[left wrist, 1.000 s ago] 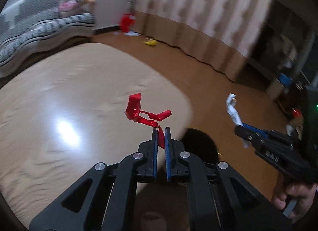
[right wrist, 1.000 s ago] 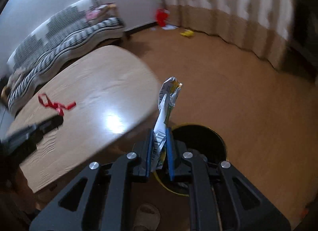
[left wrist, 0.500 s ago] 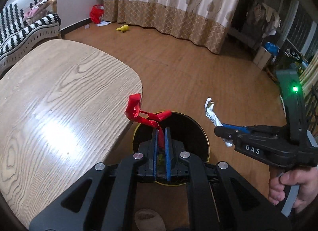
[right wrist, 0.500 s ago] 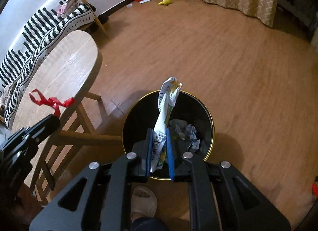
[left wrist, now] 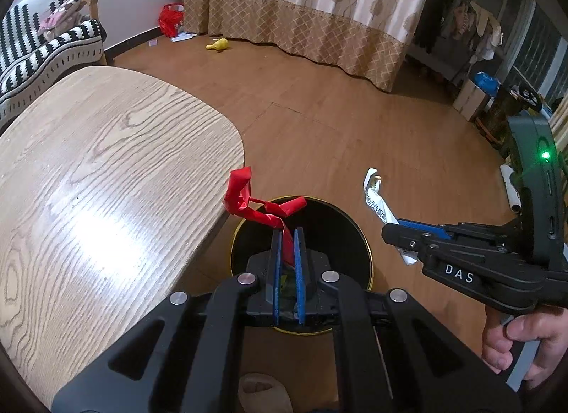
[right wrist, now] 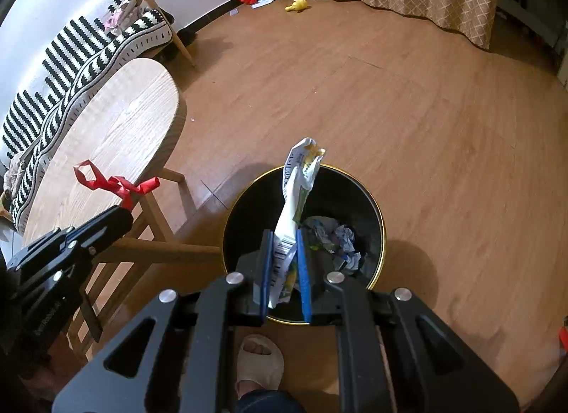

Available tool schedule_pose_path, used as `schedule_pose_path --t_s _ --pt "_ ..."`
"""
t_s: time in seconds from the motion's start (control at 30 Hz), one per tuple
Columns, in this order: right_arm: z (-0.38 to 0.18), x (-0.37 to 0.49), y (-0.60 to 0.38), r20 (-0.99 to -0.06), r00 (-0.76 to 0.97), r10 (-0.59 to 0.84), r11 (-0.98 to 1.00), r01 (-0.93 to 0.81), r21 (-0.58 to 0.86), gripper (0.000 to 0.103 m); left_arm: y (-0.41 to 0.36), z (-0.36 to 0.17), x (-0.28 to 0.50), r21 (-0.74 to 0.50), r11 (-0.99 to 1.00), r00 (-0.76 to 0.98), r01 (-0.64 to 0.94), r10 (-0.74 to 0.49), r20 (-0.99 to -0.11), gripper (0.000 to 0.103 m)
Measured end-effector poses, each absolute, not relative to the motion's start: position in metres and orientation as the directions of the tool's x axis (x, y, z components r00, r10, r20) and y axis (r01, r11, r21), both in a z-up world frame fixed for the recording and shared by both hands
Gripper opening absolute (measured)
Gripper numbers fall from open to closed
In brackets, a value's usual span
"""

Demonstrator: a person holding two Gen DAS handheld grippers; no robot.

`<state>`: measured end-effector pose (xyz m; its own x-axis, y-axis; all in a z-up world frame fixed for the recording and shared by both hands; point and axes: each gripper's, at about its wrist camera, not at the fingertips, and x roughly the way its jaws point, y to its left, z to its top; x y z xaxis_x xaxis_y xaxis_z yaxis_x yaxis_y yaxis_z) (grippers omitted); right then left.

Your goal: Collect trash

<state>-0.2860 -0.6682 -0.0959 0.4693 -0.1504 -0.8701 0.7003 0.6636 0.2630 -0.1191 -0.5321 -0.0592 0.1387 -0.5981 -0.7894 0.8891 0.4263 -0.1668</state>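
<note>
Both views are sharp and evenly lit by indoor light from above, with no motion blur. A broad white glare patch lies on the table in the left wrist view, washing out its grain near the left edge. The bin is dark inside, and in the right wrist view it throws a soft shadow on the floor to its right. The far right corner in the left wrist view is dim. Fisheye bending curves the curtain and floor lines, and black vignetting rounds every corner.
</note>
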Motion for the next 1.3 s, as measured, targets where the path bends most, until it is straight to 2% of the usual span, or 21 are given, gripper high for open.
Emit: schedule_pose_path --t_s 0.23,0.27,0.33,0.37,0.4,0.63,1.1,1.13,1.17,1.23,1.3 --pt "-0.092 -0.288 -0.67 -0.86 0.487 -0.151 0.658 0.699 0.28 0.014 -0.531 -0.062 -0.114 -0.168 0.434 0.14 0.885 -0.593 -0.793 0.006" --pt "-0.091 -0.288 -0.67 -0.859 0.49 -0.149 0.657 0.698 0.284 0.017 -0.531 -0.062 -0.114 -0.168 0.434 0.14 0.885 -0.592 -0.793 0.006" --pt "-0.09 -0.289 -0.67 -0.857 0.493 -0.152 0.652 0.701 0.288 0.036 -0.531 -0.063 -0.114 -0.169 0.434 0.138 0.885 -0.592 -0.794 0.006" --pt "-0.088 -0.29 -0.67 -0.853 0.497 -0.161 0.649 0.704 0.288 0.057 -0.531 -0.063 -0.114 -0.169 0.433 0.138 0.885 -0.592 -0.794 0.006" --pt "-0.086 -0.291 -0.67 -0.849 0.5 -0.171 0.648 0.706 0.286 0.063 -0.531 -0.063 -0.115 -0.169 0.432 0.137 0.886 -0.592 -0.794 0.006" --pt "-0.076 -0.3 -0.673 -0.826 0.517 -0.223 0.617 0.731 0.291 0.063 -0.536 -0.066 -0.121 -0.173 0.414 0.12 0.893 -0.592 -0.797 0.006" --pt "-0.07 -0.32 -0.681 -0.805 0.524 -0.278 0.55 0.774 0.314 0.074 -0.557 -0.084 -0.131 -0.186 0.349 0.054 0.919 -0.577 -0.815 0.007" --pt "-0.069 -0.323 -0.682 -0.801 0.525 -0.286 0.542 0.778 0.316 0.074 -0.56 -0.087 -0.132 -0.186 0.34 0.046 0.922 -0.572 -0.819 0.013" --pt "-0.069 -0.325 -0.683 -0.799 0.526 -0.292 0.536 0.781 0.319 0.075 -0.563 -0.092 -0.132 -0.188 0.332 0.034 0.924 -0.562 -0.826 0.032" --pt "-0.068 -0.329 -0.687 -0.793 0.529 -0.302 0.515 0.791 0.331 0.077 -0.566 -0.095 -0.131 -0.168 0.346 0.06 0.923 -0.562 -0.825 0.061" --pt "-0.067 -0.332 -0.69 -0.789 0.533 -0.305 0.502 0.794 0.342 0.079 -0.567 -0.096 -0.13 -0.143 0.359 0.09 0.923 -0.559 -0.824 0.07"
